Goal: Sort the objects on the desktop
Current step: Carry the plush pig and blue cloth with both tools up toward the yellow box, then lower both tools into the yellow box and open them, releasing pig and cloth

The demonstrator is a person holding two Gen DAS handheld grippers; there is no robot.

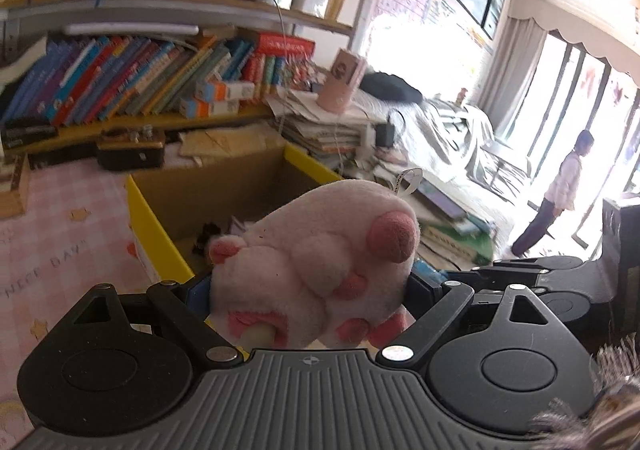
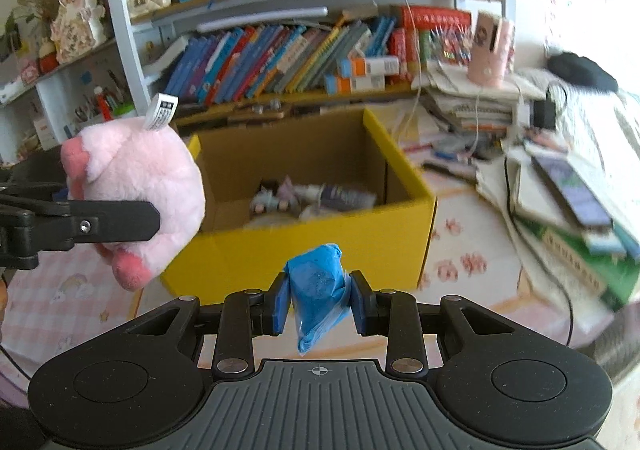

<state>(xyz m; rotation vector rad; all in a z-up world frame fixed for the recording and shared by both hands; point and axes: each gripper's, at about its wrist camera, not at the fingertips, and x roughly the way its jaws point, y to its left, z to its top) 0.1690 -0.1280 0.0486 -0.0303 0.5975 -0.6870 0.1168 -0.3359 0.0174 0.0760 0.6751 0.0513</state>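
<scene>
Two items are in hand beside the yellow box (image 2: pixel 304 250), which already holds some: left gripper (image 1: pixel 308 290) clamps the pink plush pig (image 1: pixel 316 262), right gripper (image 2: pixel 319 306) pinches a blue bag (image 2: pixel 316 282); neither dropped yet

Strong daylight floods in from the tall glass doors and windows (image 1: pixel 576 98) far to the right of the left claw (image 1: pixel 308 290), blowing that side out to plain white. The leaning row of colourful books (image 1: pixel 120 82) ahead sits in softer, dimmer light and looks smeared. In the right wrist view the open yellow cardboard box (image 2: pixel 304 250) just ahead of the right claw (image 2: pixel 320 304) is blurred, its contents unreadable. Both views bend straight shelf edges into curves toward the corners.
</scene>
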